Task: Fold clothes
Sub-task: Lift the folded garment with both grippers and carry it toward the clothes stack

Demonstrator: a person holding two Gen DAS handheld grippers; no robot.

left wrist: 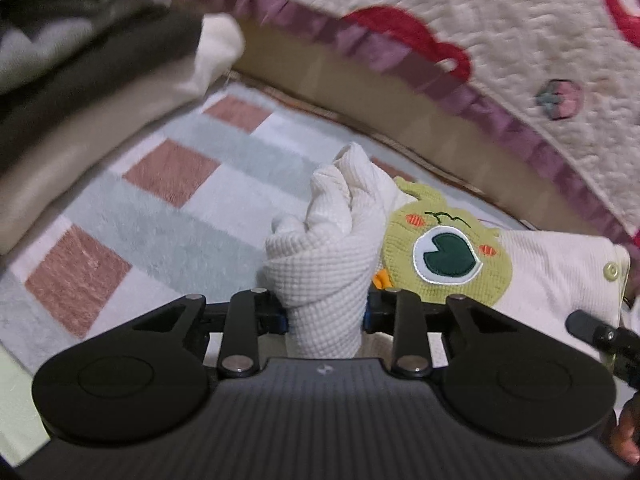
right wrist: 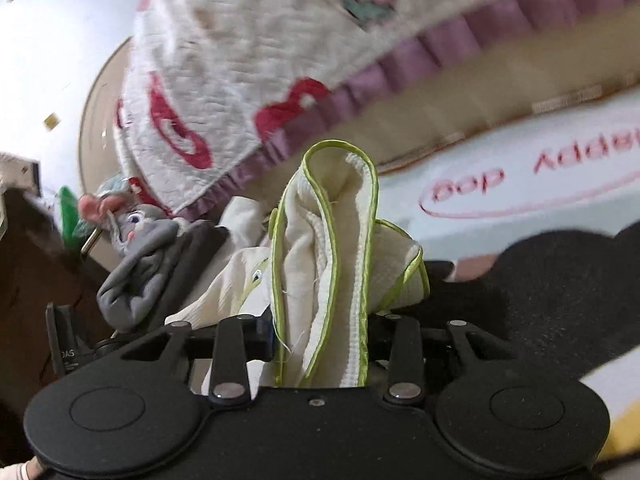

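Black tongs (left wrist: 325, 312), silver screws, ribbed grey body.

A: The cream garment (left wrist: 324, 264) is waffle-knit cloth, soft and matt; its frog patch (left wrist: 444, 252) is a ribbed green knit with a smooth embroidered eye.

B: In the right wrist view its edge binding (right wrist: 368, 248) looks satiny, a glossy lime green.

A: The left gripper (left wrist: 326, 316) is matt black plastic with dull metal rivets, its body ribbed.

B: The right gripper (right wrist: 320, 332) is the same. The rug (left wrist: 192, 200) is fluffy pile, the quilt (left wrist: 500, 24) stitched, puckered cotton with a pleated mauve frill.
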